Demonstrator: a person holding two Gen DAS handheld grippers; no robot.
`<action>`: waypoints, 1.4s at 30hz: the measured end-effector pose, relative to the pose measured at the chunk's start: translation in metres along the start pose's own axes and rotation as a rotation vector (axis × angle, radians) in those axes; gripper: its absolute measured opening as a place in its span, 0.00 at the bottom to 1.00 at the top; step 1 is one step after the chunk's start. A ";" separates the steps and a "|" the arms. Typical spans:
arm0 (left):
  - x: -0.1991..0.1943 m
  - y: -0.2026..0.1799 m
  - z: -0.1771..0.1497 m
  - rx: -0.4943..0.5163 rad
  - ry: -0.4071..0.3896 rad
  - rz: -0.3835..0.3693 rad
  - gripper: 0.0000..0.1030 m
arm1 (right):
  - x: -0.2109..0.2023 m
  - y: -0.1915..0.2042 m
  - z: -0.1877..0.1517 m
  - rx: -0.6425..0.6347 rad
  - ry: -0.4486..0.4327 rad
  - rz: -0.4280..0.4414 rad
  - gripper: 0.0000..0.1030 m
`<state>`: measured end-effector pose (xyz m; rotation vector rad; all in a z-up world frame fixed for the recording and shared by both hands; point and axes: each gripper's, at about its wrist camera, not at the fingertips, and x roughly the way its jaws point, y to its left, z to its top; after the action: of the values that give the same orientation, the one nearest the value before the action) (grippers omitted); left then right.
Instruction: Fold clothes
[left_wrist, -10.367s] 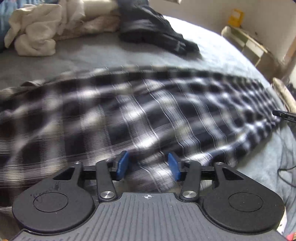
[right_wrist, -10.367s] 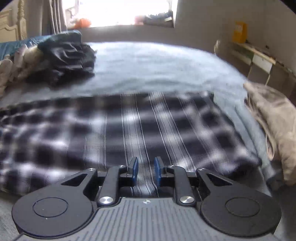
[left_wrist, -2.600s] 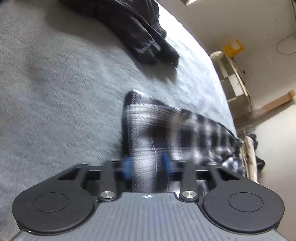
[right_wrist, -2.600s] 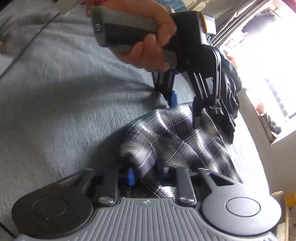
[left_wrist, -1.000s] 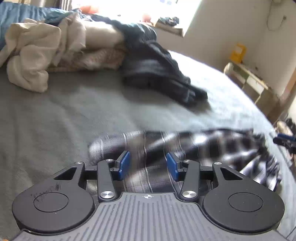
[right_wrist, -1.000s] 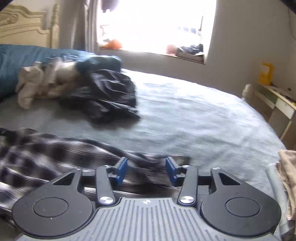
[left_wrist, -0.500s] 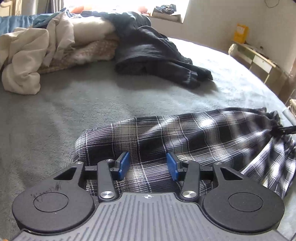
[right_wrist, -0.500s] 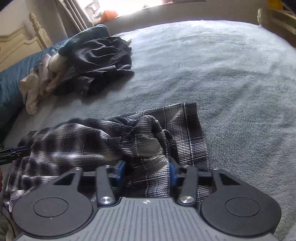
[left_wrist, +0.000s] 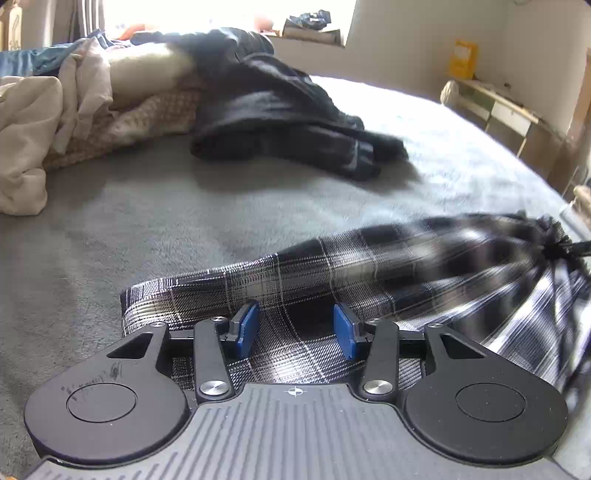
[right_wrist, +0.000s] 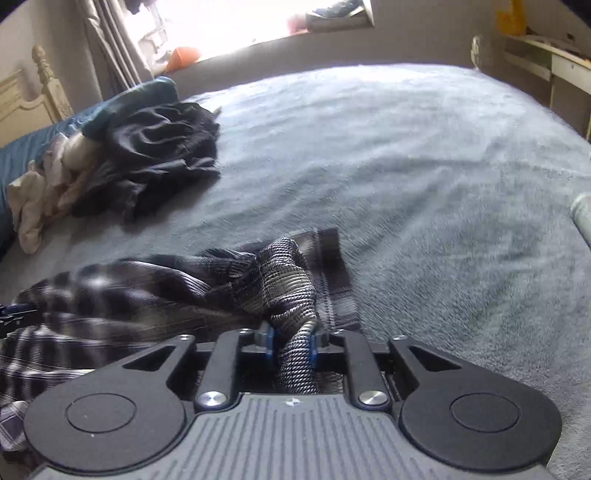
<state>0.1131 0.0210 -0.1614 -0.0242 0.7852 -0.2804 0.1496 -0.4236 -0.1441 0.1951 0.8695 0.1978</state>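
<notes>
The right gripper (right_wrist: 291, 349) is pinching a bunched fold of the plaid shirt (left_wrist: 369, 273), having just been closing on it; the left gripper (left_wrist: 295, 330) is hovering spread over the shirt's other end. The shirt is lying crumpled on the bed (right_wrist: 424, 184), near the dark clothes (left_wrist: 280, 122). Next, probably, the left needs to be gripping too.

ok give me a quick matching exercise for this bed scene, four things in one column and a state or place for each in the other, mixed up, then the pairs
Things:
1. left gripper
2. right gripper
3. black garment
4. cream clothes

States or places:
A. heaped at the far left of the bed
B. shut on a bunched fold of the plaid garment
C. open over flat plaid cloth
D. lying dark beside the cream heap

Pairs: 1-C, 2-B, 3-D, 4-A
</notes>
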 end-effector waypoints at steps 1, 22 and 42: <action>0.000 0.000 0.000 0.001 -0.001 -0.001 0.43 | 0.001 -0.006 0.001 0.021 0.008 0.004 0.45; 0.006 0.012 0.007 -0.048 -0.021 0.012 0.45 | -0.044 0.061 -0.063 -0.776 0.158 -0.035 0.36; 0.008 0.014 0.008 -0.024 -0.027 -0.006 0.51 | 0.035 -0.007 0.032 0.063 -0.001 0.175 0.16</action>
<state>0.1277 0.0318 -0.1634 -0.0531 0.7620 -0.2760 0.1967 -0.4243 -0.1516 0.3305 0.8586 0.3335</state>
